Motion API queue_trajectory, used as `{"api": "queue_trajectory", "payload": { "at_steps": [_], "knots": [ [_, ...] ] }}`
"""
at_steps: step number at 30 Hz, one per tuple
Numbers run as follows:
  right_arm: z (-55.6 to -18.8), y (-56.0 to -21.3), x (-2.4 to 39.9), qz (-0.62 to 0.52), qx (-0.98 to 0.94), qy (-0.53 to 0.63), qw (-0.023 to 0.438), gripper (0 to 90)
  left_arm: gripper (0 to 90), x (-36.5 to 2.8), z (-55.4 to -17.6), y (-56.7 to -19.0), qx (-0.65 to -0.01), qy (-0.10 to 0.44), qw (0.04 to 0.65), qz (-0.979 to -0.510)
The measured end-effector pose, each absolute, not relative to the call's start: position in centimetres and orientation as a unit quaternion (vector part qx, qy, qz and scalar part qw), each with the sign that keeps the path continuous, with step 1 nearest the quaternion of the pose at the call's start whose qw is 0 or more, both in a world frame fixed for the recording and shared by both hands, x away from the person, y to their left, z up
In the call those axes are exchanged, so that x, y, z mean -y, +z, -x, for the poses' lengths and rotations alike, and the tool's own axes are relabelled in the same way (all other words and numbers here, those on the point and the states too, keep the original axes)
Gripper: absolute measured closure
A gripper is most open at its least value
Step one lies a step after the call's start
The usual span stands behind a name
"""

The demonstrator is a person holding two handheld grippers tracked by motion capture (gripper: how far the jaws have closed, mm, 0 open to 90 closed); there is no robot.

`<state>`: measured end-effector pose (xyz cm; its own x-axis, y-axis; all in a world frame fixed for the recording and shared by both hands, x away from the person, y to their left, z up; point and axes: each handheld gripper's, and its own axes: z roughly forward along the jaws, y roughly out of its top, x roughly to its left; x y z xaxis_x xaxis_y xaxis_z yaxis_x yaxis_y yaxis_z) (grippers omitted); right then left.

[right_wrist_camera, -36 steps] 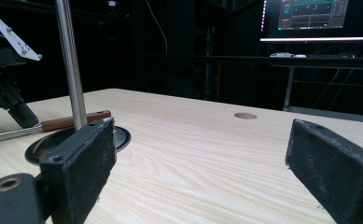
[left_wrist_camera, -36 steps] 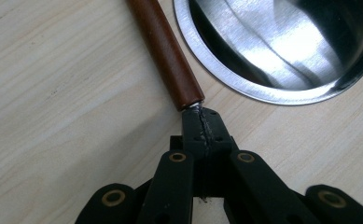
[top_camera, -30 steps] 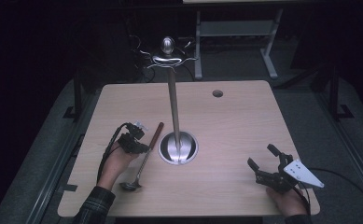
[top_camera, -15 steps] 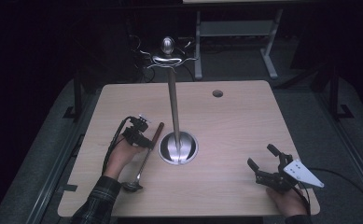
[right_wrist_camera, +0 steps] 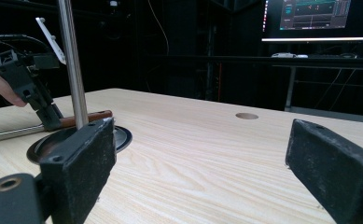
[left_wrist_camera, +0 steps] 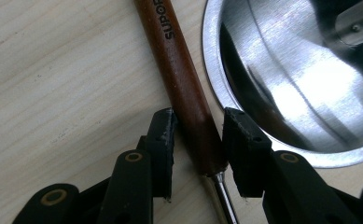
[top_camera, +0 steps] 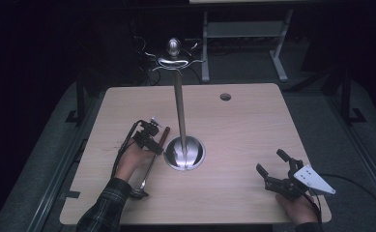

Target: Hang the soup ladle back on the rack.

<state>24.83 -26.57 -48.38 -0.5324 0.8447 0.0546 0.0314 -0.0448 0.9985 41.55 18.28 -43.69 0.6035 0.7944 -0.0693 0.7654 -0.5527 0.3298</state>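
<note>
The wooden-handled spoon point(top_camera: 149, 164) lies flat on the pale wood table point(top_camera: 234, 125), just left of the steel stand's point(top_camera: 180, 116) round base. The left gripper point(left_wrist_camera: 198, 135) straddles its brown handle; its jaws, just now closing, are slightly apart from it. Near right, the right gripper point(top_camera: 275, 169) gapes wide, empty. Beyond, the room is dark.

Left gripper point(top_camera: 152, 137) points down at mid-left, jaws just closed in a little but slightly parted; right gripper point(top_camera: 276, 170) rests near-right, jaws spread wide.
</note>
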Motion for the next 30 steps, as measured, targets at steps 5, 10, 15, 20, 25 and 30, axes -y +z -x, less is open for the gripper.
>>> {"api": "queue_trajectory", "payload": {
  "at_steps": [5, 10, 15, 20, 25, 30],
  "knots": [
    [-24.84, -48.38, 26.58, -0.359, -0.61, 0.628, 0.324, 7.9, 64.0, -18.15, -41.53, -43.78, -0.45, 0.045, 0.165, -0.877],
    [-24.83, -48.38, 26.57, -0.359, -0.61, 0.627, 0.324, 7.9, 64.6, -18.14, -41.59, -43.77, -0.457, 0.041, 0.165, -0.873],
    [-24.83, -48.38, 26.56, -0.359, -0.61, 0.627, 0.325, 7.9, 67.1, -18.25, -41.89, -43.71, -0.463, 0.039, 0.156, -0.872],
    [-24.84, -48.38, 26.57, -0.358, -0.61, 0.628, 0.324, 7.9, 70.2, -18.36, -42.09, -43.68, -0.467, 0.038, 0.154, -0.87],
    [-24.84, -48.38, 26.58, -0.359, -0.61, 0.628, 0.324, 7.9, 73.5, -18.47, -42.17, -43.7, -0.468, 0.04, 0.156, -0.869],
    [-24.84, -48.38, 26.58, -0.359, -0.61, 0.628, 0.324, 7.9, 73.7, -18.54, -42.13, -43.69, -0.464, 0.041, 0.156, -0.871]
  ]
}}
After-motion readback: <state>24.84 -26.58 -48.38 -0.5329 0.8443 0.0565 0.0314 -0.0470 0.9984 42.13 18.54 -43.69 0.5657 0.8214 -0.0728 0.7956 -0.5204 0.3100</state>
